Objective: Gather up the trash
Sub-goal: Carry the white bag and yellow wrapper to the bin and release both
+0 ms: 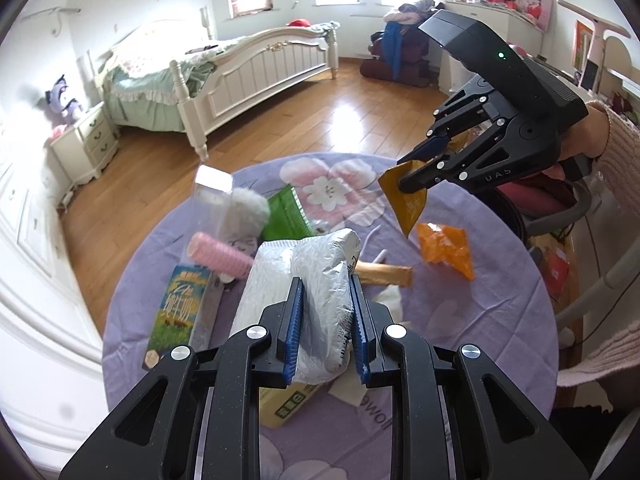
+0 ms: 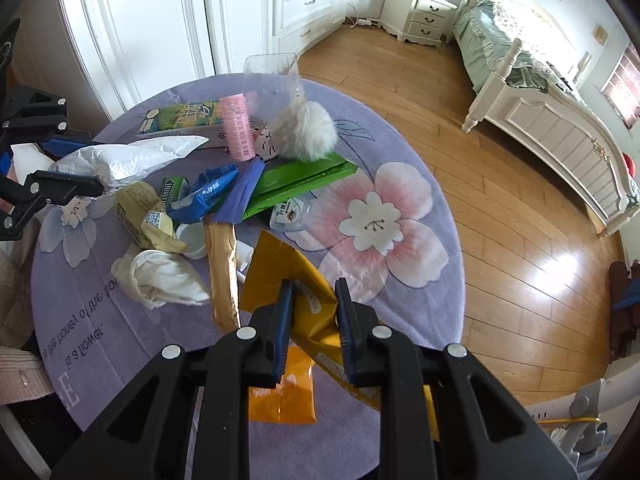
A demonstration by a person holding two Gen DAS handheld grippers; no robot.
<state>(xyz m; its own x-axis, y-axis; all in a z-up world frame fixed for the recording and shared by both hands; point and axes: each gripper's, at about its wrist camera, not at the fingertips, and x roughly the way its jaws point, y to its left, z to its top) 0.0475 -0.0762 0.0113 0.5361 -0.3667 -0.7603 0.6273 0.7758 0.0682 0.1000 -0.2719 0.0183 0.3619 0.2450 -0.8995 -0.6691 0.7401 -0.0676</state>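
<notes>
Meanwhile both hand-held grippers clamp wrappers: left hand-held gripper (image 1: 325,312), right hand-held gripper (image 2: 312,312)

A home bedroom: a white-framed bed (image 1: 256,64) with green bedding, a nightstand (image 2: 416,12), wooden floor (image 1: 304,120) and white wardrobe doors (image 2: 132,20)

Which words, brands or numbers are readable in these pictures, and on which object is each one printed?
"UAS" on the right gripper, as it appears, perhaps mirrored.
"EMINT" on the small green pack; its first letters are hidden.
"is a flower." and "the honey of the", upside down, on the purple tablecloth.
Chinese characters on the green milk carton: too blurred to read.
Print on the silver mailer bag, yellow wrapper and blue wrapper: too small to read.
</notes>
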